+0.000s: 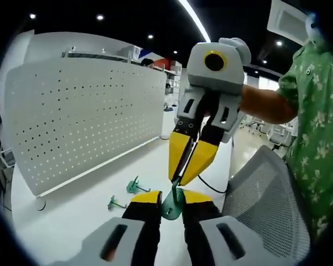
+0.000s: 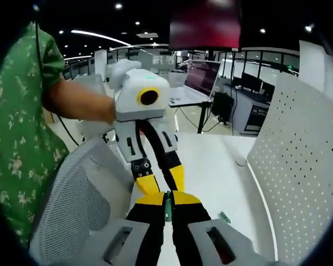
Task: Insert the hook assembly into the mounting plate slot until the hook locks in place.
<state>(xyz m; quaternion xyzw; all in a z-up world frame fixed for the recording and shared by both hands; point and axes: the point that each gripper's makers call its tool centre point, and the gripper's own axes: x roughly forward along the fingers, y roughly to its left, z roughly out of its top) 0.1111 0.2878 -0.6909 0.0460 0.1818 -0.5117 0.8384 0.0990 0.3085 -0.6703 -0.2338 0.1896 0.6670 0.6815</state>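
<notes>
In the left gripper view, your left gripper [image 1: 171, 200] rises from the bottom with its yellow-tipped jaws clamped on a green hook assembly [image 1: 172, 204], which sits pinched between the tips. To the left of that gripper and further out stands the white perforated mounting plate [image 1: 83, 119], upright on the white surface [image 1: 77, 216], its lower edge running away toward the right. Between the plate and your left gripper, two more green hooks [image 1: 134, 186] lie loose on the surface, one just beyond the other, both apart from the jaws. Straight ahead of the left gripper, your right gripper [image 1: 184, 178] comes down from above, its yellow tips drawn close together on the upper end of the same green piece. To the right of both grippers is the grey mesh back of a chair [image 1: 266, 205], and past it your forearm and green patterned sleeve [image 1: 316, 122].

In the right gripper view, the sleeve and mesh chair [image 2: 77, 210] lie to the left. Your right gripper [image 2: 166, 204] rises at centre, jaws closed on a thin green part of the hook assembly [image 2: 167, 209], with the left gripper [image 2: 162, 185] meeting it from just ahead. A small green piece [image 2: 225, 217] rests on the surface just right of the jaws. Further right stands the perforated plate [image 2: 299, 160], well apart from the held hook.
</notes>
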